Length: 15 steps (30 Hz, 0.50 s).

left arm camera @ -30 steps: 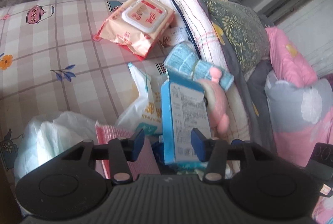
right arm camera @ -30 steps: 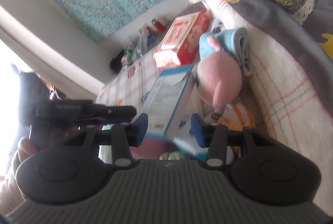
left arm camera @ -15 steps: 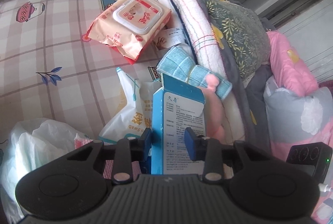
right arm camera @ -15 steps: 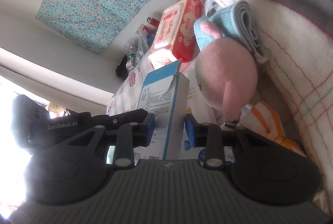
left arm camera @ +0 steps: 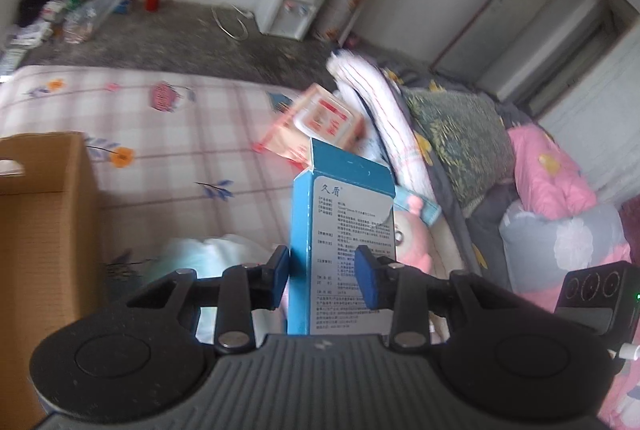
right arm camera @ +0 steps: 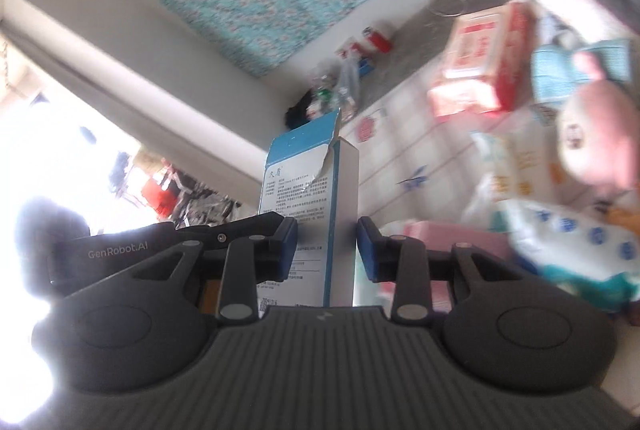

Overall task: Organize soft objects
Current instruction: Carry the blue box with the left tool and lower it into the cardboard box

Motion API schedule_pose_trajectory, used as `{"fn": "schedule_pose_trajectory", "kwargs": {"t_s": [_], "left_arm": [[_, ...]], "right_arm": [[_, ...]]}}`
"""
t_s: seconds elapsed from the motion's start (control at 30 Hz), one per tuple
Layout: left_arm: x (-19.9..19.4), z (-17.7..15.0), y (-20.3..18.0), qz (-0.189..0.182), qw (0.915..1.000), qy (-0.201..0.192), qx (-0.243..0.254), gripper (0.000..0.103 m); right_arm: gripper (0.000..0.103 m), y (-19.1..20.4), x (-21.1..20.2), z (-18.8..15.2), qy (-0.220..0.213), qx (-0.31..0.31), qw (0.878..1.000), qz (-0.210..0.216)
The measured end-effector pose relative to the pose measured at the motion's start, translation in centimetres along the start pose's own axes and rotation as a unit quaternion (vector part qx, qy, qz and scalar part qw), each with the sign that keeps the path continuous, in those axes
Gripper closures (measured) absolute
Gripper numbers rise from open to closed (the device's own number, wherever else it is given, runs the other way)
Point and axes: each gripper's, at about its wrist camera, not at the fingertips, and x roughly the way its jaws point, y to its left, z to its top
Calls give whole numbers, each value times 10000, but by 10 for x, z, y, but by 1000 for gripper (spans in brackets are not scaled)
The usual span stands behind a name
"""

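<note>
Left wrist view: the left gripper (left arm camera: 323, 270) has its blue pads clamped on the sides of a tall blue-and-white carton (left arm camera: 344, 226), which stands upright between the fingers, lifted clear of the checked bedsheet (left arm camera: 168, 150). A brown cardboard box (left arm camera: 40, 214) sits open at the left edge, and my guess is that's where the carton goes. Carrying it well means keeping it upright and the squeeze even, since thin card buckles easily and the torn top flap could snag on the box wall. Two Chinese characters head the carton's label; the small print under them is too fine to read. A pink plush toy (left arm camera: 412, 238) lies just behind it, and a red-and-white wipes pack (left arm camera: 320, 126) lies farther back.

Right wrist view: the right gripper (right arm camera: 327, 245) is pinching the same carton (right arm camera: 316, 206) across its narrow faces, so both claws share one load and should travel together, or the card will twist. The left gripper's body reads "GenRobot.AI" (right arm camera: 118, 253). The wipes pack (right arm camera: 480, 66) has red lettering, blurred.
</note>
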Motion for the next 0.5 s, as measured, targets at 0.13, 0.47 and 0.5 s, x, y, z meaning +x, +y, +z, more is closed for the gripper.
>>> {"fn": "schedule_pose_trajectory", "kwargs": {"t_s": [0.13, 0.47, 0.5], "left_arm": [[-42, -6, 38, 301, 9985, -357, -286, 67], [-92, -17, 151, 921, 9849, -729, -1269, 67], [-91, -16, 162, 935, 9834, -723, -1378, 67]], "right_arm": [[70, 47, 28, -12, 325, -271, 9988, 243], [70, 154, 128, -47, 1398, -818, 9854, 525], [70, 160, 140, -50, 1506, -859, 9836, 501]]}}
